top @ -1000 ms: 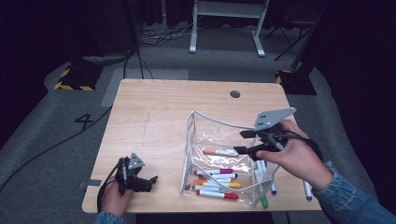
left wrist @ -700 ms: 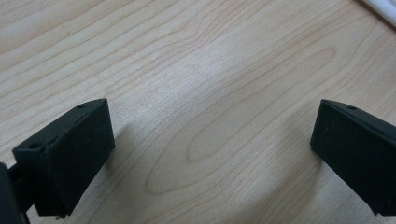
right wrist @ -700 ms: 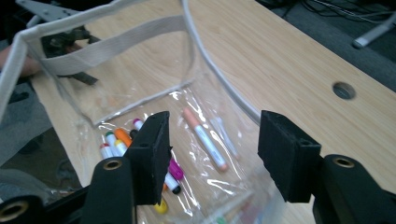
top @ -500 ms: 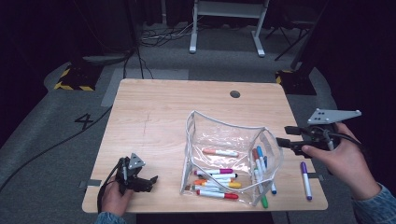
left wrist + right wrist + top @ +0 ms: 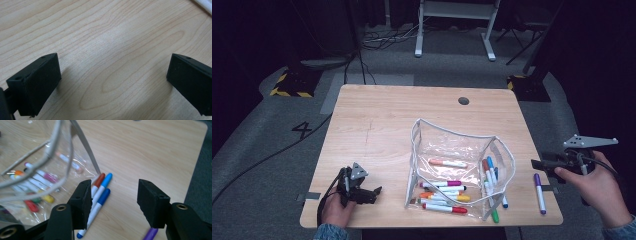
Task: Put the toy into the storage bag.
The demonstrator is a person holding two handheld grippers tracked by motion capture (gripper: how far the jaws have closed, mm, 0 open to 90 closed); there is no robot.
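A: Purple marker [image 5: 539, 192] next, then?

B: Looks that way. Right gripper [image 5: 537, 164] held just off the right edge of the table [image 5: 387, 115], jaws wide apart, only just drawn in a touch, gripping nothing.

A: And along its own jaws?

B: Same story from the right gripper view [image 5: 112, 200]: bare wood in the gap. Purple marker [image 5: 150, 233] peeking out low down, under the right-hand jaw, not yet between the pads.

A: Lying where, exactly?

B: Flat on the table near its right edge, apart from the clear pouch [image 5: 452, 131], pointing roughly front to back.

A: So which step?

B: Probably the reach for a loose marker, ahead of dropping it into the pouch with the rest.

A: Needs what?

B: Bringing the jaws down and over, one either side of the barrel, crosswise to it. Then closing, lifting, and carrying over the white rim of the pouch [image 5: 57, 152]. Worth steering clear of the blue markers [image 5: 101, 195] lying close against the pouch's near wall.

A: Left gripper [image 5: 374, 190]?

B: Resting near the front left corner, well away from the pouch. Jaws spread wide over plain wood [image 5: 113, 82], holding nothing. Could steady the pouch if needed.
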